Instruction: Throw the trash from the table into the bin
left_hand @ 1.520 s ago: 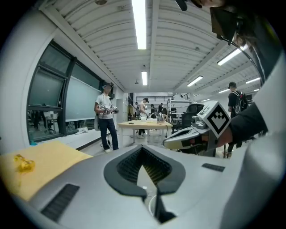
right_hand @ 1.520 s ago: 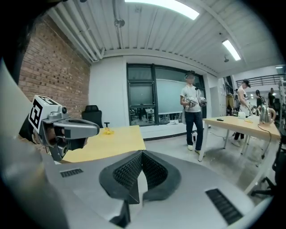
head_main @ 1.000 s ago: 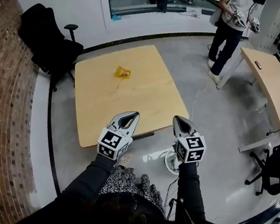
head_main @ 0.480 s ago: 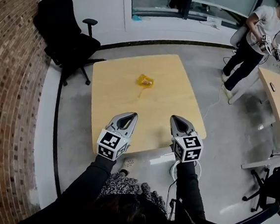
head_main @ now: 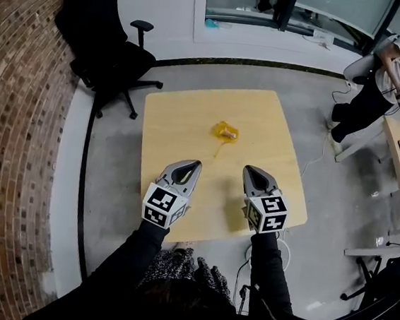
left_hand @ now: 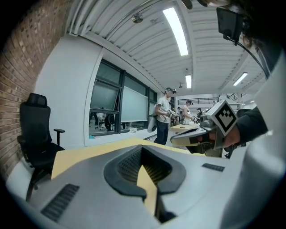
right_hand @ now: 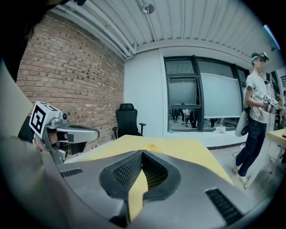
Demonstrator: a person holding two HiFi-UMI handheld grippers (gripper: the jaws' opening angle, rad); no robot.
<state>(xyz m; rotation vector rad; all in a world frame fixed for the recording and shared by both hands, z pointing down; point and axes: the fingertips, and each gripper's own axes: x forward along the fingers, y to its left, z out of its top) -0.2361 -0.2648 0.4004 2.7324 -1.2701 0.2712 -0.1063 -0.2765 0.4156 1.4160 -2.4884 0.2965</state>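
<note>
One piece of trash, a crumpled yellow wrapper [head_main: 225, 131], lies near the middle of the table [head_main: 183, 118], ahead of both grippers. The left gripper [head_main: 190, 167] and right gripper [head_main: 250, 174] hover over the near edge, jaws closed and empty. This looks like the approach: next, one gripper must open and reach the wrapper. I cannot make out the bin.

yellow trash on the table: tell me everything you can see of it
The trash is one small crumpled wrapper, yellow-orange, and looks like thin film. What looks like a thin strip trails from it toward the person. It lies alone on the wooden table, a little past the middle. Only the tabletop touches it. The left tongs and right tongs hang short of it, over the table's near part.
</note>
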